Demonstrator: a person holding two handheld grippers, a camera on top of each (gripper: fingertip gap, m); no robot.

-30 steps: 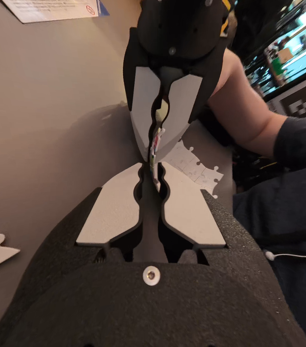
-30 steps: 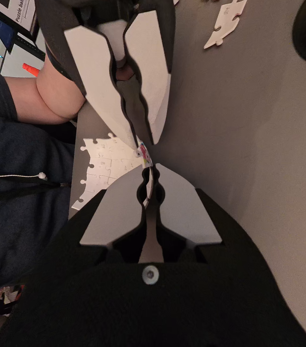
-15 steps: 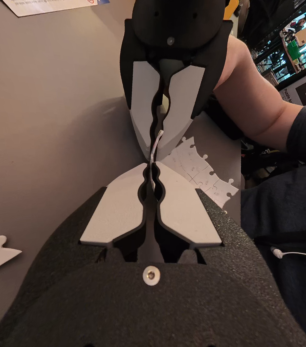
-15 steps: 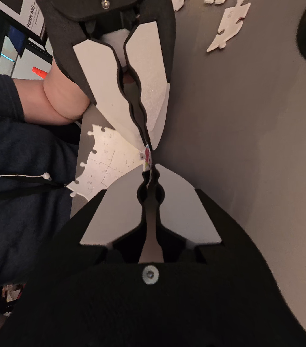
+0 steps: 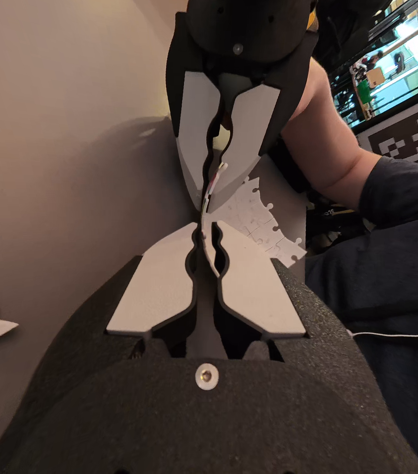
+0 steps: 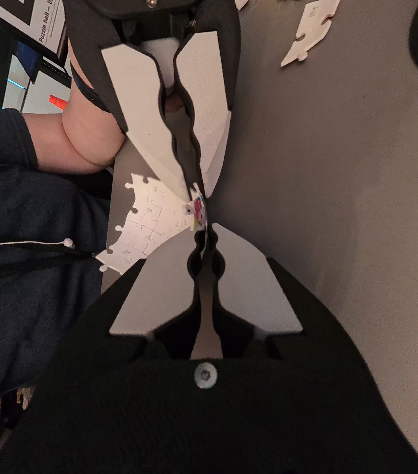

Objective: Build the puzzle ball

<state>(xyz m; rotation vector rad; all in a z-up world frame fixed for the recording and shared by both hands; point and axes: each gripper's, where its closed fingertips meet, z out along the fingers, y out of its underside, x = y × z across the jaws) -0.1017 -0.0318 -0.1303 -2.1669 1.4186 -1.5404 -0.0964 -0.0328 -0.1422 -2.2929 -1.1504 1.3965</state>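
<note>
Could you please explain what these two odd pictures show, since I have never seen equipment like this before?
There is no robot here: a person holds one hand-held gripper in each hand, and each carries a camera looking along its own two fingers. In the left wrist view the left hand-held gripper fills the bottom, and the right one points at it from the top. The right wrist view mirrors this, with the right hand-held gripper at the bottom. The two meet tip to tip above a grey table. Between them is the joined puzzle section, a curved fan of white pieces with a coloured printed face. Both grippers are pinching it, the left more loosely. Loose puzzle pieces lie on the table. The person's forearm shows behind.
</note>
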